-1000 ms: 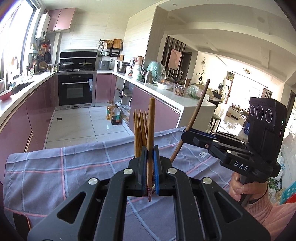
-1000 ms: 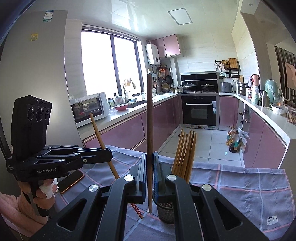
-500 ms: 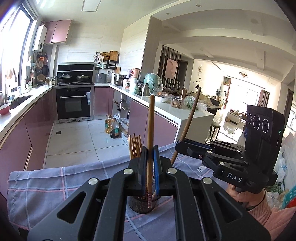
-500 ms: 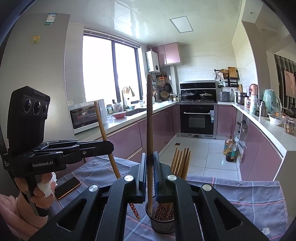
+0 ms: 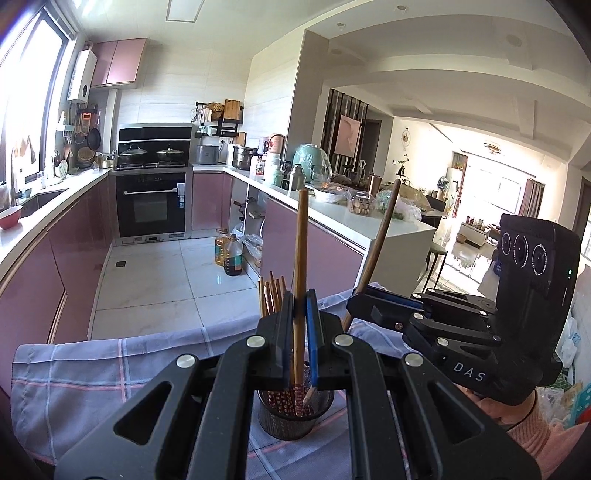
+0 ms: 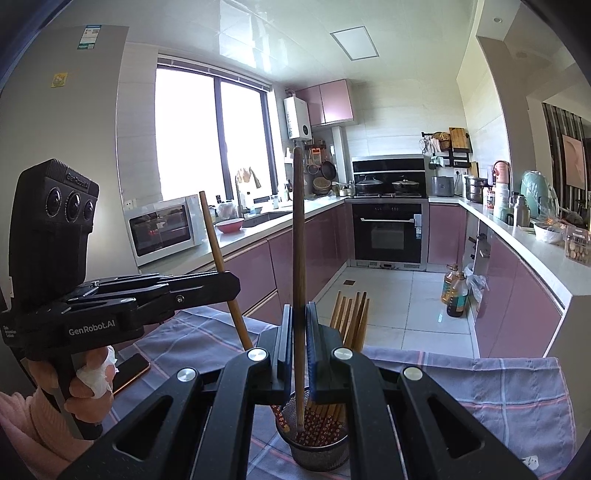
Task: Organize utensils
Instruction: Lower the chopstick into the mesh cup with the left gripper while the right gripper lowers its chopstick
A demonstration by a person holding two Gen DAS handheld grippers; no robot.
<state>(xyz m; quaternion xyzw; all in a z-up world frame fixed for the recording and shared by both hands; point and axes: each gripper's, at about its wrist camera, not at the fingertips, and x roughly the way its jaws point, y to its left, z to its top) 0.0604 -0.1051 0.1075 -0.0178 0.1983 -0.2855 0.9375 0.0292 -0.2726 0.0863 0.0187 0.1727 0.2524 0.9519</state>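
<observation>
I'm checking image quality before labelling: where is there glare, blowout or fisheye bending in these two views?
Left wrist view: the living-room window is blown out, the counter edge bows, and the black corners vignette. Right wrist view: the kitchen window is pure white, and glare streaks the ceiling; the chopstick holder stays sharp.

Setting: home kitchen, open to a living room. Ahead of the tongs, a built-in oven (image 6: 388,232) with two lidded pots (image 6: 384,182) on the hob above it. Pink cabinets (image 5: 77,258) run under white counters on both sides. Left of the right-hand tongs: microwave (image 6: 162,229), sink with tap (image 6: 245,195), large window (image 6: 210,133). Oil bottles (image 5: 229,253) stand on the tiled floor. Right of the left-hand tongs, a living room (image 5: 480,206) shows beyond the counter.
</observation>
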